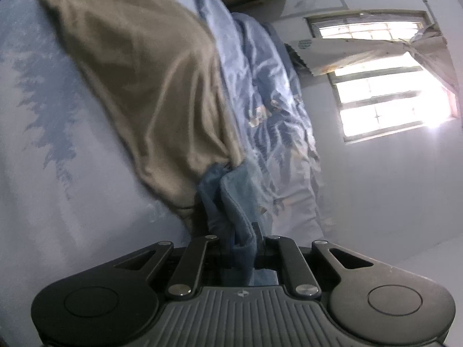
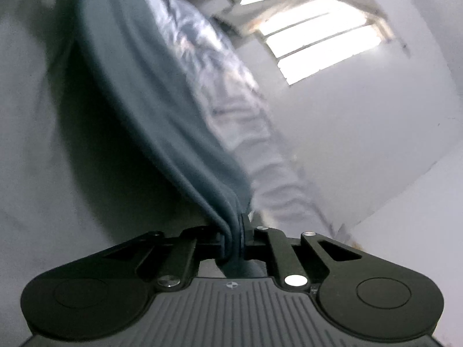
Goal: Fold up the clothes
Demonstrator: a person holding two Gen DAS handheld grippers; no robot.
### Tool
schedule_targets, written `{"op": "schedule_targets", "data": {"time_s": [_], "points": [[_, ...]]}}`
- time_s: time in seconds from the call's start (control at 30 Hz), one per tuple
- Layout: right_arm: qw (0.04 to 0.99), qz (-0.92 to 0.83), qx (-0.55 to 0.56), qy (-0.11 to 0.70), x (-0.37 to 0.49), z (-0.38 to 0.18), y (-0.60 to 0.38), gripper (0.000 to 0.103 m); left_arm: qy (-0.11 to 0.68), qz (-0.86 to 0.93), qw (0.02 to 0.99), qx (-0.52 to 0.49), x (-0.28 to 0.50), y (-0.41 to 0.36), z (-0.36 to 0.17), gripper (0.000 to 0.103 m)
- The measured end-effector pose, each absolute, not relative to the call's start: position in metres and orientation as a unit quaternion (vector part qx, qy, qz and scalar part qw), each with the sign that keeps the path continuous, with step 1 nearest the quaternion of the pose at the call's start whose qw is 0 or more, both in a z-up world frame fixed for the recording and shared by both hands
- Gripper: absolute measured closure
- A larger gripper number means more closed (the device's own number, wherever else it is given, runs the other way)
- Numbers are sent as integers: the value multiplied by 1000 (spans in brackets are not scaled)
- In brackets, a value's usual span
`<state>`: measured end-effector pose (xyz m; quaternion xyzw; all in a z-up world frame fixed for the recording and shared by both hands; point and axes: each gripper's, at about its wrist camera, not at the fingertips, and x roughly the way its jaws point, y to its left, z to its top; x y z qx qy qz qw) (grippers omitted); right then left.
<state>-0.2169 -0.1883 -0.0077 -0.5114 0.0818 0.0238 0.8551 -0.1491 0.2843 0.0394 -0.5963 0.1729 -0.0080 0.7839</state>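
Blue cloth edge (image 1: 231,202) pinched in left gripper (image 1: 241,243) jaws; right gripper (image 2: 234,231) jaws pinch teal hem (image 2: 228,211).

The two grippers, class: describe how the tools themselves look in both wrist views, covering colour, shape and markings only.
The left gripper and right gripper look alike: a black body with two rounded lobes, each bearing a circular recess, and triangular cut-outs. Black link bars with silver rivets run to the fingers. Between the lobes sits a grey ribbed panel with a small crosshair mark. No cables, hands or sleeves show.
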Motion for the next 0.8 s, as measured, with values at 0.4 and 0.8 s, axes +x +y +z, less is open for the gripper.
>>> {"op": "schedule_targets", "data": {"time_s": [0.4, 0.8], "points": [[893, 5, -450, 10, -226, 124, -193, 99, 92, -56, 806, -582, -155, 284, 135, 97], [906, -47, -407, -110, -259, 259, -189, 99, -16, -126, 832, -541, -167, 287, 265, 97]]}}
